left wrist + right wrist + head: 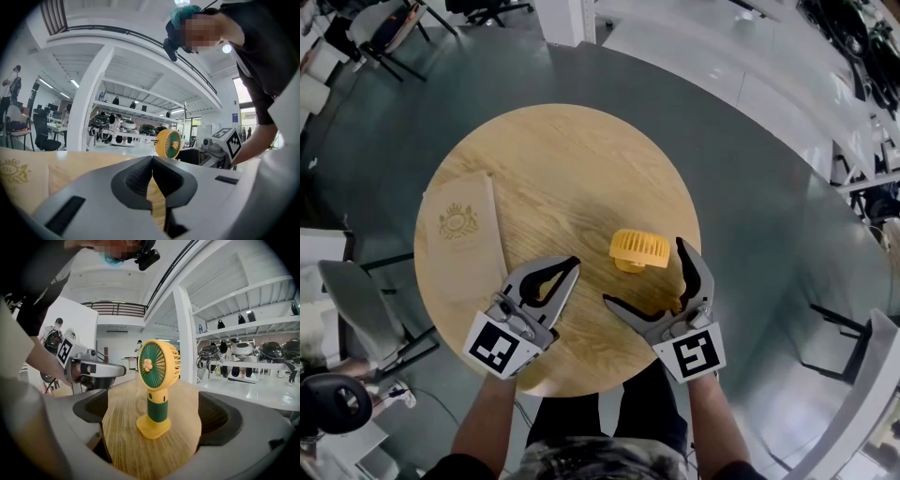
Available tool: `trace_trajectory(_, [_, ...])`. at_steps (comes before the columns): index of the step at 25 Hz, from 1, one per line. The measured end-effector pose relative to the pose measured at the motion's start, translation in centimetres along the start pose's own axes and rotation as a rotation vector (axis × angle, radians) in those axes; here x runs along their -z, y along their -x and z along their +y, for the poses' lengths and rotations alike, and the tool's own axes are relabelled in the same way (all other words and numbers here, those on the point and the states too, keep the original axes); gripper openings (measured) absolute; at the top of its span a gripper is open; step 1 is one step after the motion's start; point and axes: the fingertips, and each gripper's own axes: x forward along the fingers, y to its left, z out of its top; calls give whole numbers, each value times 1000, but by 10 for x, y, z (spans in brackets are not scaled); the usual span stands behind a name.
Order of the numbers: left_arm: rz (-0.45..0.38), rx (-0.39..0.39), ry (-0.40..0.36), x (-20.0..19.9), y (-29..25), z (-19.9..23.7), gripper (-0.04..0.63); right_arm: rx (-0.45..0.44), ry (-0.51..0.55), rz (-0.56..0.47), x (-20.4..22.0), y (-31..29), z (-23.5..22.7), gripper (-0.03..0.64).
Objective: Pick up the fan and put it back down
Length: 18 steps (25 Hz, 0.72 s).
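A small yellow-and-green desk fan (639,249) is stood upright on its yellow base on a round wooden surface (562,159), right of the middle and towards the near edge. In the right gripper view the fan (157,404) is seen front-on: a green grille with a small yellow flower at the hub, set in a yellow housing above a green stem.

The right tongs (643,272) are held low over the surface with the jaws spread wide. The fan is framed between them, just ahead of the opening, and neither jaw is seen to touch it. Nothing is pinched by the right tongs (154,414).

The left tongs (574,266) are held to the left of the fan, apart from it, with the jaws pressed together at the tips and nothing between them. In the left gripper view the closed tips (152,161) are shown over the wood grain, with the fan (168,144) beyond them and slightly to the right.

A tan booklet (459,234) with a gold crest is laid flat near the surface's left edge, well apart from the fan. A black-and-white marker cube (696,354) is carried at the rear of each pair of tongs.
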Motion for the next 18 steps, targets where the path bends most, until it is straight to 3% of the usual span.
trace_trajectory(18, [-3, -16, 22, 0, -30, 24, 20, -11, -24, -6, -4, -32, -19, 584])
